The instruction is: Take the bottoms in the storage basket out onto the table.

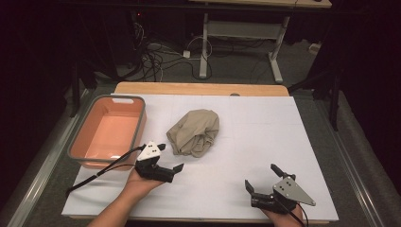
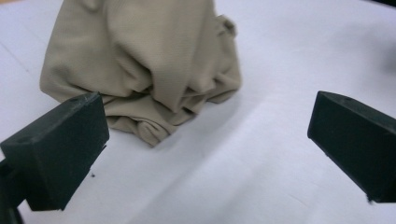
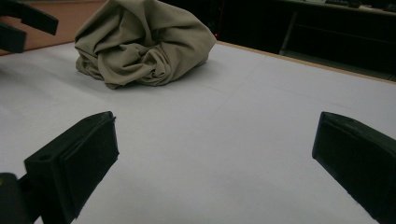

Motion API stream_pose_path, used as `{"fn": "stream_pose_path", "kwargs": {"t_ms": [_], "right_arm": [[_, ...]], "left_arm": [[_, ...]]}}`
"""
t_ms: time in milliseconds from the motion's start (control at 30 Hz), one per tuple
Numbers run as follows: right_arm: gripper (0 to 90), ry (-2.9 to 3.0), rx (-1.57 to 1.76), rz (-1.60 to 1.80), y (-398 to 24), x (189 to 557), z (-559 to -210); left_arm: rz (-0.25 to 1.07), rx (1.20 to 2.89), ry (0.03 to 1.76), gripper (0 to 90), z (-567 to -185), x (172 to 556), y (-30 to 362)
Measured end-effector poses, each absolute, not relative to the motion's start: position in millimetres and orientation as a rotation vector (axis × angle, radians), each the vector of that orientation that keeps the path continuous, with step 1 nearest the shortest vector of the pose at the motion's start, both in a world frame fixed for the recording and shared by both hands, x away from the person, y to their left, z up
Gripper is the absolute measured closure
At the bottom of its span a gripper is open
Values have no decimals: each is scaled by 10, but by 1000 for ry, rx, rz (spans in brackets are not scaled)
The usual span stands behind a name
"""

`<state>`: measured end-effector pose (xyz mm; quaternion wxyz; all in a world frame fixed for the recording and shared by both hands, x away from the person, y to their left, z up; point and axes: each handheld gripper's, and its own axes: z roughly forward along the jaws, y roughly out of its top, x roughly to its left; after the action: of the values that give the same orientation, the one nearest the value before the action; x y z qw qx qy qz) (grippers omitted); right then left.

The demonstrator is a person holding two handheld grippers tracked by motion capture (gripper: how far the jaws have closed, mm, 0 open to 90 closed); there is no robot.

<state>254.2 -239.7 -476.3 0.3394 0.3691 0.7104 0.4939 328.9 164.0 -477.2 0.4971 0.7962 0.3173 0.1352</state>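
**Cloth not yet gripped, bin empty**

A crumpled beige cloth [image 1: 194,132] is seen near the middle of the white table [image 1: 265,142], lying in a loose heap. It is touched by nothing. The work in hand is judged to be the picking up of this cloth — perhaps to be placed in the bin, though this is only a guess from how the things are arranged.

The left claw [image 1: 169,161] is held just before the cloth, at its near-left side, with the jaws spread wide apart and nothing between them. In the left gripper view the cloth [image 2: 144,70] is seen close ahead, slightly to the left of the gap between the jaws. The right claw [image 1: 262,178] is kept low at the near-right part of the table, well apart from the cloth, also released and empty; in the right gripper view the cloth [image 3: 140,44] is seen far ahead at the upper left.

So the task is judged to be at its very start: the approach is made by the left claw, but the grasp, the lift and any moving are all left to do.

An orange bin [image 1: 109,132] with a grey rim is standing at the left of the table, just beside the left claw — nothing is seen inside it.
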Motion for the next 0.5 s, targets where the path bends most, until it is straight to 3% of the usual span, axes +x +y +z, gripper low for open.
{"fn": "stream_pose_path", "kwargs": {"t_ms": [500], "right_arm": [[11,1851,952,1288,-2316,2498,-4768]], "left_arm": [[351,1819,764,0,-4866,2898,1897]]}}
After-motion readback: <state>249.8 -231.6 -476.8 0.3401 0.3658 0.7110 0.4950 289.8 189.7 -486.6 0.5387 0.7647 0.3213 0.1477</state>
